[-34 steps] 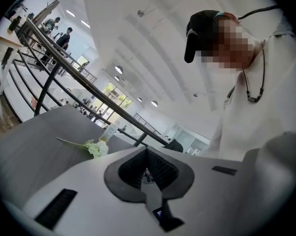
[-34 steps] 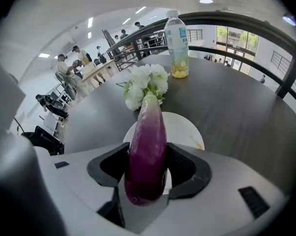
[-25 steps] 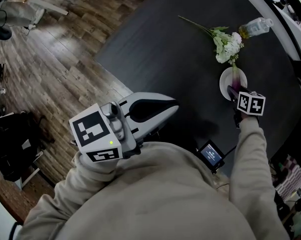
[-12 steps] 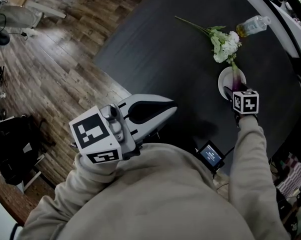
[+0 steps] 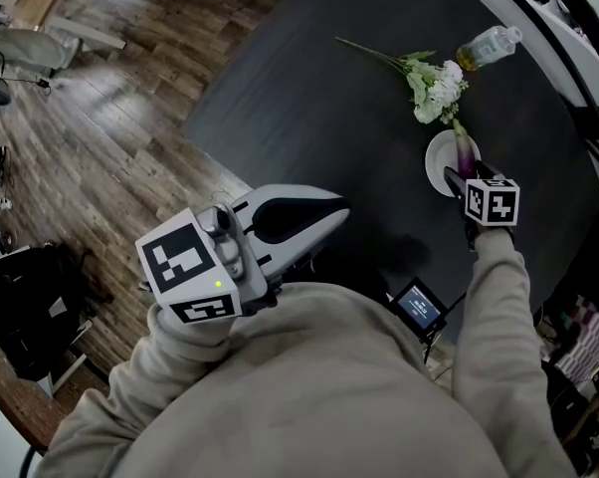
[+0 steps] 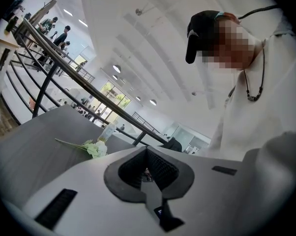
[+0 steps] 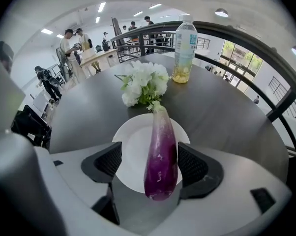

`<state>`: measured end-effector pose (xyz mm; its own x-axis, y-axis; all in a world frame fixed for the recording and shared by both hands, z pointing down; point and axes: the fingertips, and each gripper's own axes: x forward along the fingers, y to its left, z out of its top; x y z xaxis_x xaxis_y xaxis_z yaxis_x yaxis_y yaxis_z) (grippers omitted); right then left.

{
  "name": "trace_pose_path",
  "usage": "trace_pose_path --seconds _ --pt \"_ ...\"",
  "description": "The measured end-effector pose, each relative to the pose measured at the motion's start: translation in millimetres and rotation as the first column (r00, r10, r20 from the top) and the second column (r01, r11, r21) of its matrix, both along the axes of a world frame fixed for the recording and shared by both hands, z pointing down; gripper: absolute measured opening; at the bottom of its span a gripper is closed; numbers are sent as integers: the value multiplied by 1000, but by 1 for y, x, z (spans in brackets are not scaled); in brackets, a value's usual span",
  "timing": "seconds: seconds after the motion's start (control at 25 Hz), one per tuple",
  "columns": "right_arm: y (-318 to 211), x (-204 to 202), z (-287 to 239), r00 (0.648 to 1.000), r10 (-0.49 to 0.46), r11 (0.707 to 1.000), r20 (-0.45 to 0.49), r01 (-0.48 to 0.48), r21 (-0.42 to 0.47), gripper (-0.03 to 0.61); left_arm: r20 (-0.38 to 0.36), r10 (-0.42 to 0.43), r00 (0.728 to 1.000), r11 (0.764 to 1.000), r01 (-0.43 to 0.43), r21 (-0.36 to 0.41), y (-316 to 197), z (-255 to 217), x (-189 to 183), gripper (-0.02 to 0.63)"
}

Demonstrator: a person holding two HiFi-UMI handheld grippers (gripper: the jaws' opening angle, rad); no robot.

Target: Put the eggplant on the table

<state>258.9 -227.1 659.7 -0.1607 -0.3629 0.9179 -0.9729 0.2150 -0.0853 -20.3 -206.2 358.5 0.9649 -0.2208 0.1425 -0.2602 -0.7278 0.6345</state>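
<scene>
A purple eggplant (image 7: 160,156) with a pale stem end lies on a small white plate (image 7: 133,146), its blunt end sticking out past the plate's near rim. My right gripper (image 7: 150,163) points steeply down over it, open. The eggplant sits between the pads, with a clear gap on the left and its right side close to the right pad (image 7: 192,163). In the head view the eggplant (image 5: 466,154) and plate (image 5: 439,157) lie just beyond the right gripper (image 5: 462,181). My left gripper (image 5: 339,210) hovers near my chest, shut and empty; the left gripper view shows its pads (image 6: 160,168) meeting.
White flowers (image 5: 429,88) with a long green stem lie beyond the plate on the dark round table (image 5: 309,88). A plastic bottle (image 5: 489,46) stands behind them near a railing. A small screen (image 5: 420,308) hangs at the table's near edge. Wooden floor lies to the left.
The right gripper's marker cube has shifted slightly toward the plate. The eggplant stays on the plate. The left gripper has not moved.
</scene>
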Motion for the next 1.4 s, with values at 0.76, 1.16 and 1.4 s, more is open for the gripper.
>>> trace_pose_path --seconds 0.76,1.16,1.4 --pt "29 30 -224 958 151 898 244 -236 371 302 -98 251 963 954 -229 192 6 -84 86 6" --pt "75 20 -344 956 90 724 278 -255 642 25 -105 409 907 876 -358 323 29 -130 134 6" --pt "115 3 -422 930 38 574 367 -321 753 15 -112 492 863 826 -422 373 50 -149 156 6"
